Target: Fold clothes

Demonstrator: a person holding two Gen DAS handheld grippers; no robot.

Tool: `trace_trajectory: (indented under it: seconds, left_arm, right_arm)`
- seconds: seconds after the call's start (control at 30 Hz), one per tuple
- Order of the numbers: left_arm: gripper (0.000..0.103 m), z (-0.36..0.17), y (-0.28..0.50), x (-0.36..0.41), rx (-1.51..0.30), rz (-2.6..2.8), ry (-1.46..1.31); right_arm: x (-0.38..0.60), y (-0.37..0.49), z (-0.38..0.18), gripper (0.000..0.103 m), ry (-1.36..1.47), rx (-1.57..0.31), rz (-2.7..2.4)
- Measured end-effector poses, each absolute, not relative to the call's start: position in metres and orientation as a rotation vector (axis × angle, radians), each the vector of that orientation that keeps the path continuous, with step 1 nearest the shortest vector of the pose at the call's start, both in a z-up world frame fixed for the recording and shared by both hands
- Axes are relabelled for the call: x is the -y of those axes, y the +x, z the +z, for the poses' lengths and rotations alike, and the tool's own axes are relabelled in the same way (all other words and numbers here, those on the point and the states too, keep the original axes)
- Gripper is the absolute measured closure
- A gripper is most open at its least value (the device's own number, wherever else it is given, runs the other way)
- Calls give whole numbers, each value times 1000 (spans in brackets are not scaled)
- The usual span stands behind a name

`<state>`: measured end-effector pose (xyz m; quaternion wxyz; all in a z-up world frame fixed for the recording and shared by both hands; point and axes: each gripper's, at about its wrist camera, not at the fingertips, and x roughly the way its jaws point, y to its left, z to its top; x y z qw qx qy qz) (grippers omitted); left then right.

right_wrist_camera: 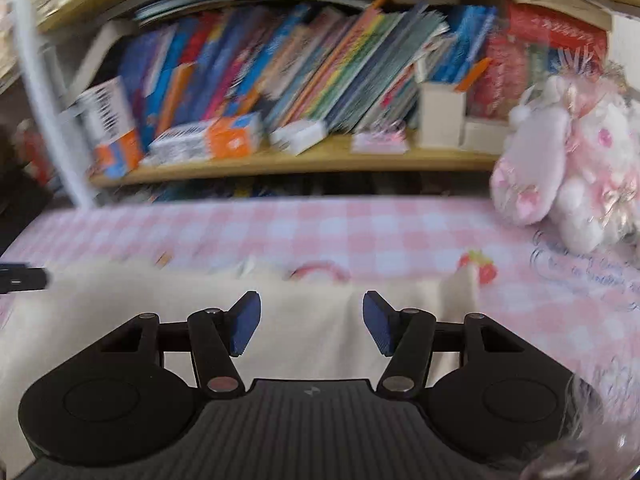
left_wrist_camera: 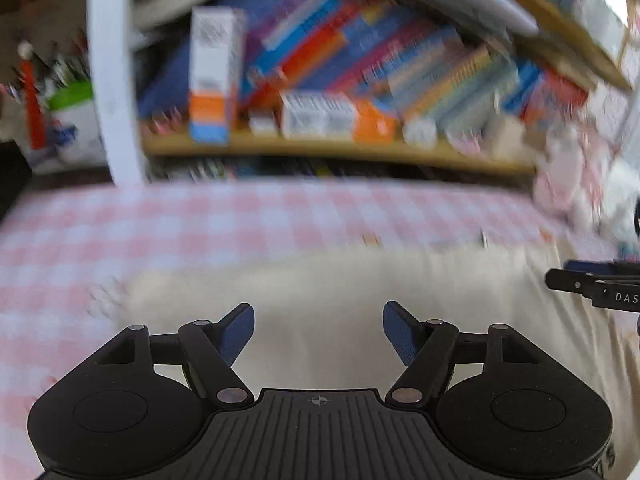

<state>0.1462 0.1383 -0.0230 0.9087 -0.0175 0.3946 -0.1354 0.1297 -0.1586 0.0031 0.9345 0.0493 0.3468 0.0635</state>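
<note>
Pink-and-white checked cloth covers the tabletop (right_wrist_camera: 360, 232), and behind it a wooden shelf (right_wrist_camera: 304, 160) carries leaning books and small boxes, with a pink plush toy (right_wrist_camera: 568, 168) sitting at the right end of the cloth. The task's thing, a cream garment (left_wrist_camera: 360, 292), lies spread flat on the tabletop directly under both grippers, its far edge running roughly parallel to the shelf. The left gripper (left_wrist_camera: 319, 330) hangs over the garment's left part with its blue-padded fingers (left_wrist_camera: 240, 332) spread and nothing between them; the right gripper (right_wrist_camera: 312, 322) is over the right part, its fingers (right_wrist_camera: 378, 324) likewise apart and empty, and its tip shows at the right edge of the left wrist view. Both views are smeared by motion blur, so whether the pads touch the fabric cannot be told. The risks from here look like these: fingers closing on the flat middle of the cloth would probably pinch the checked cover along with the garment and drag it, disturbing the small printed or loose items near the far edge. Uneven grips at the two sides would give a skewed fold. A wide lift to the right could brush the plush toy, and a white curved bar (left_wrist_camera: 112, 72) stands near on the left.
</note>
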Motion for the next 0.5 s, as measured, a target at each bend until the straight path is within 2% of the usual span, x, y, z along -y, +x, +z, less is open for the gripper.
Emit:
trace_trajectory:
  seconds: [0.17,0.27,0.43,0.5]
  left_arm:
    - [29,-42,156,-142,-873,-186,-28]
    - [29,-36,160,-163,-855,-92,15]
    - [29,-21,139,-214,-770,-28,-106]
    - [29,-23,135,-225,-769,-19,-136]
  right_arm:
    - [163,135,-22,48,71,-807,134]
    - [182,159,-25,56,-9,-836,71]
    - [248,168,-4,57,141,-790,-74]
    - [260,167,-8,61,167,-821,-55]
